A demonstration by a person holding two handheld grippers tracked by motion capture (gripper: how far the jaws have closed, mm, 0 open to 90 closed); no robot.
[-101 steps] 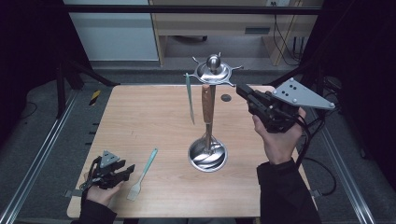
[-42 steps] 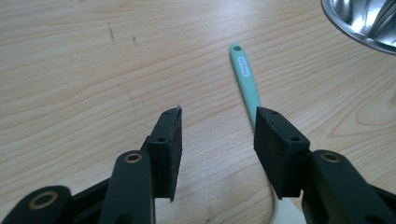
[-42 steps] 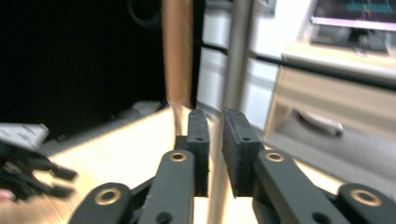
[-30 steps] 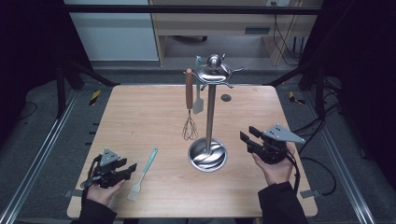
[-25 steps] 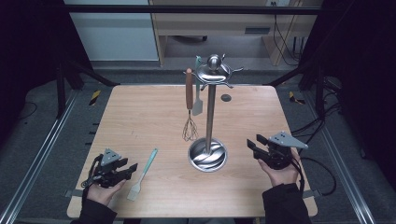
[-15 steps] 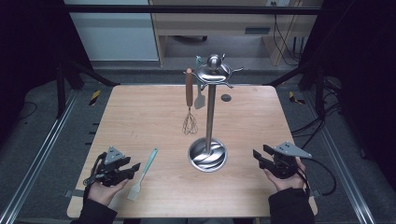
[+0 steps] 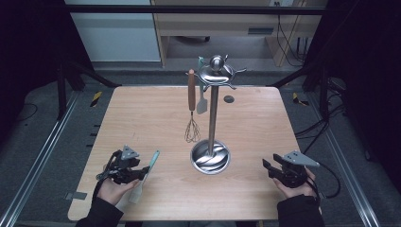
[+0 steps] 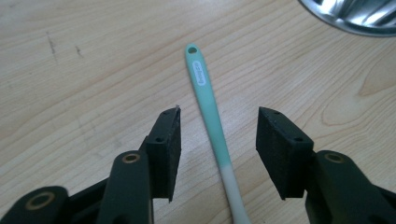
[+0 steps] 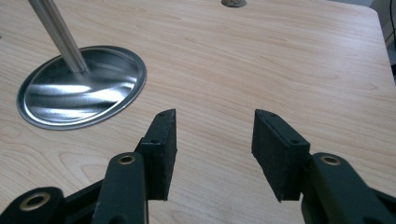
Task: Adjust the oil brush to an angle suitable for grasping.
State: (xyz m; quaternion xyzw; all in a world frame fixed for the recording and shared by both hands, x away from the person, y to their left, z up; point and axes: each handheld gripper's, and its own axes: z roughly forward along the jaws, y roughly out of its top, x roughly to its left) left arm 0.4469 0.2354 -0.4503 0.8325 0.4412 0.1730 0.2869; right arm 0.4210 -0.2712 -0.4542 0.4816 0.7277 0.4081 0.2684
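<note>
The spatula (image 8: pixel 212 109) was straddled by the left gripper (image 8: pixel 218 140), jaws wide apart, nothing held. Probably light, slippery; mid-handle is best gripped.

I see the table (image 7: pixel 142 113) as pale wood with a smooth, matt face and fine grain, a few small dark scuffs showing in my left gripper view. At its middle the stand (image 7: pixel 212 118) is polished metal, its round base (image 9: pixel 81 86) mirror-glossy with streaked reflections; just left of its pole hang a whisk (image 7: pixel 191 111) with a warm wooden handle and thin wire loops, and a small pale spatula (image 7: pixel 202 101). Left of the base lies a spatula (image 8: pixel 212 126) of smooth, soft-sheen mint plastic or silicone fading to off-white, between my left gripper's (image 8: pixel 218 140) matt black jaws with their coarse, dull pads (image 8: pixel 280 149).
</note>
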